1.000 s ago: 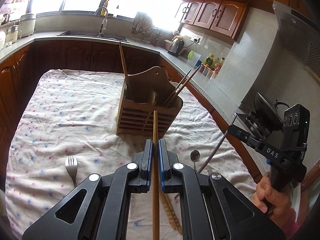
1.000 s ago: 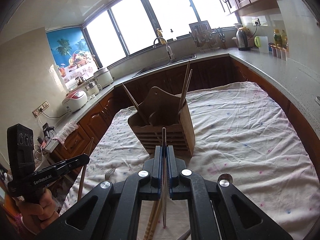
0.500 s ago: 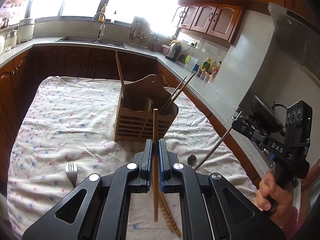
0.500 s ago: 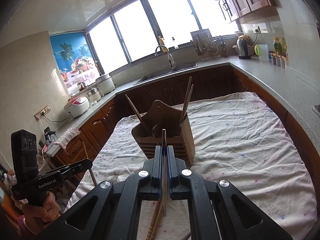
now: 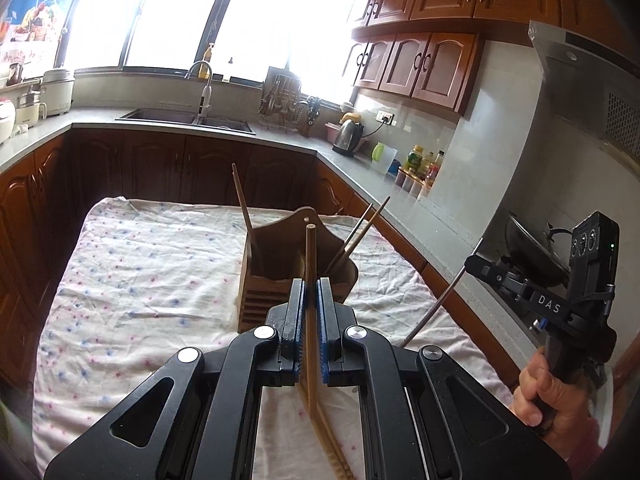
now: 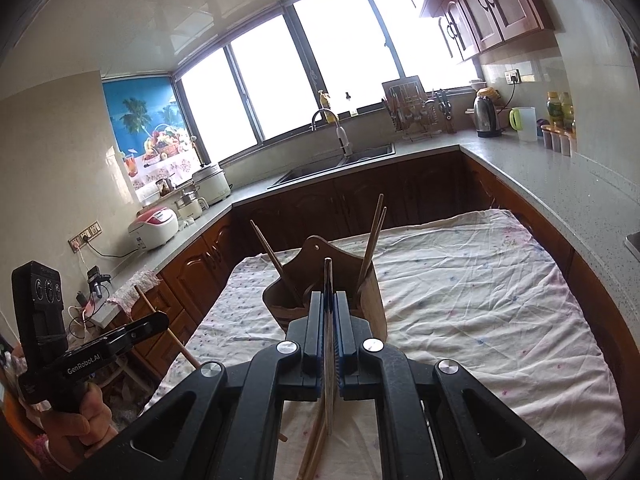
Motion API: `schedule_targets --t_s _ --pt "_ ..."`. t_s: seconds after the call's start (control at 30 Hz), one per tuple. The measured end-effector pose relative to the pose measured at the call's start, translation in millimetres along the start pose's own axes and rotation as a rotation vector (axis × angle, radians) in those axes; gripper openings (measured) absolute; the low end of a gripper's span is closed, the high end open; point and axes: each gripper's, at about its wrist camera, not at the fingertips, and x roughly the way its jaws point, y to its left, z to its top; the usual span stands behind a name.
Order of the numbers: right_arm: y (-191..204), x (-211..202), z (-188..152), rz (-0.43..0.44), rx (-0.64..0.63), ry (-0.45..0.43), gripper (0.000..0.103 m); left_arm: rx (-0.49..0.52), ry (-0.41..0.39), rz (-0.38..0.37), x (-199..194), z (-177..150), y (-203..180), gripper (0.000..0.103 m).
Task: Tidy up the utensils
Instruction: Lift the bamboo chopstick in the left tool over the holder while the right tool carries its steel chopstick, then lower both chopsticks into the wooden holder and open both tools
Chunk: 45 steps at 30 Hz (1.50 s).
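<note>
A wooden utensil holder (image 5: 280,276) stands on the cloth-covered table, with a few chopsticks (image 5: 242,200) sticking out of it. My left gripper (image 5: 311,292) is shut on a wooden chopstick (image 5: 311,256), held upright above the table in front of the holder. My right gripper (image 6: 328,308) is shut on a thin metal utensil (image 6: 328,280), also raised in front of the holder (image 6: 372,300). The right gripper shows in the left wrist view (image 5: 476,260) with the metal utensil's handle (image 5: 436,308) hanging down. The left gripper shows in the right wrist view (image 6: 156,322).
More wooden chopsticks (image 5: 332,444) lie on the floral tablecloth (image 5: 140,272) under the grippers. Dark wood cabinets and a grey counter (image 5: 280,136) with sink, kettle and bottles surround the table. A wok (image 5: 532,252) sits at the right.
Both grippers have risen with their utensils and tilted up. The holder now sits lower in both views. The fork and spoon on the cloth have dropped out of sight.
</note>
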Motion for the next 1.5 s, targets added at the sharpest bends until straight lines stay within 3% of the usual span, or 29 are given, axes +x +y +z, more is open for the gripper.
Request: schedule_targets --t_s 0.43,0.73,0.97,1.5 --pt "4 15 66 -0.003 -0.024 -0.137 0.004 0.049 -0.159 0.039 13 70 -1 0.005" --pt "-3 42 89 -0.027 -0.02 -0.185 0.004 0.028 -0.205 0.073 43 95 16 0.005" --pt "-16 63 83 -0.055 0.002 -0.197 0.004 0.005 -0.208 0.109 71 90 28 0.005" --pt "-36 121 29 -0.056 0.069 -0.031 0.004 -0.05 -0.078 0.136 130 40 49 0.006"
